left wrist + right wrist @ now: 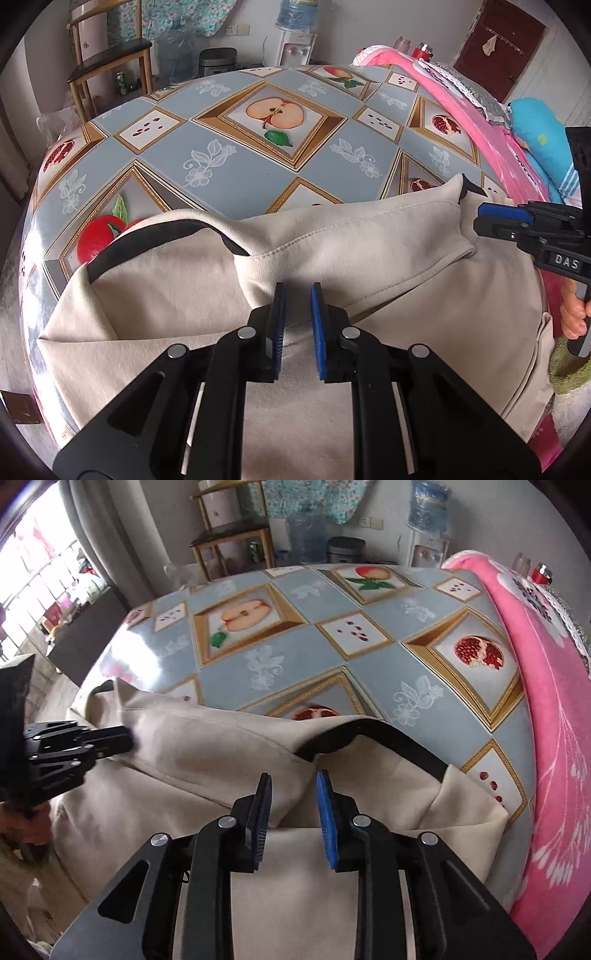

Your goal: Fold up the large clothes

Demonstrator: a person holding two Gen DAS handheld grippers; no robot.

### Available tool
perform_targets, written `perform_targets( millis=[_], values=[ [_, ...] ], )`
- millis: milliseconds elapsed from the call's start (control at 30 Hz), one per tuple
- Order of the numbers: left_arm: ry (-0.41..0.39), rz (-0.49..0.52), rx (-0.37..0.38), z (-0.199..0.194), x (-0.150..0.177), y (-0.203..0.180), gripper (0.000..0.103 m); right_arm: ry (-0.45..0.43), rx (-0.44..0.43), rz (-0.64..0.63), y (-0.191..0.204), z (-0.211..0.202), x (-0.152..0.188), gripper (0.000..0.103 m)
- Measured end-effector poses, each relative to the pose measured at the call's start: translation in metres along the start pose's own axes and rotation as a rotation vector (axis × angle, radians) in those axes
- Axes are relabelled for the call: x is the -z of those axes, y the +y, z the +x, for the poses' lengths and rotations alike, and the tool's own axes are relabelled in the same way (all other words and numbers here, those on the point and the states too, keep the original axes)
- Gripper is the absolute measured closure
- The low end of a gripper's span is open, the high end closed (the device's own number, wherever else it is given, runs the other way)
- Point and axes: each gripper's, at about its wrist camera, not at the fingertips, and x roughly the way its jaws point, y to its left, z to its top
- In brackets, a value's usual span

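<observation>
Evidently soft and limp, the one beige garment (332, 258) lay rumpled at six o'clock on the counter (229, 162), best pinched at its black-trimmed edge, while two tongs, left (297, 325) and right (293, 812), hung slightly parted, seemingly grasping nothing.

The left black two-finger gripper with blue ribbed pads (297, 314) points steeply downward, its jaws narrowly parted — a fold of fabric sits in the gap, the pads not clearly pressing it. The right gripper of the same build (293, 797) also tilts steeply down, jaws a little wider apart, nothing clamped. A hand (574, 314) wraps the right gripper's handle — fingers curled around it.
</observation>
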Motion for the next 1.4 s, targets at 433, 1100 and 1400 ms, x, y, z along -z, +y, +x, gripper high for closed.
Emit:
perform_targets(
  millis=[433,1100,1400],
  values=[
    [-0.004,-0.015,0.014,0.000,0.001,0.002,0.088,0.036,-0.003,-0.052,0.040,0.005,-0.009,0.078],
    [-0.002,-0.078,0.072,0.001,-0.001,0.012,0.089,0.028,0.093,-0.180,0.107,0.049,-0.013,0.076],
    [0.001,-0.086,0.039,0.001,-0.002,0.008,0.089,0.042,0.095,0.066,0.044,0.047,-0.013,0.076]
  ],
)
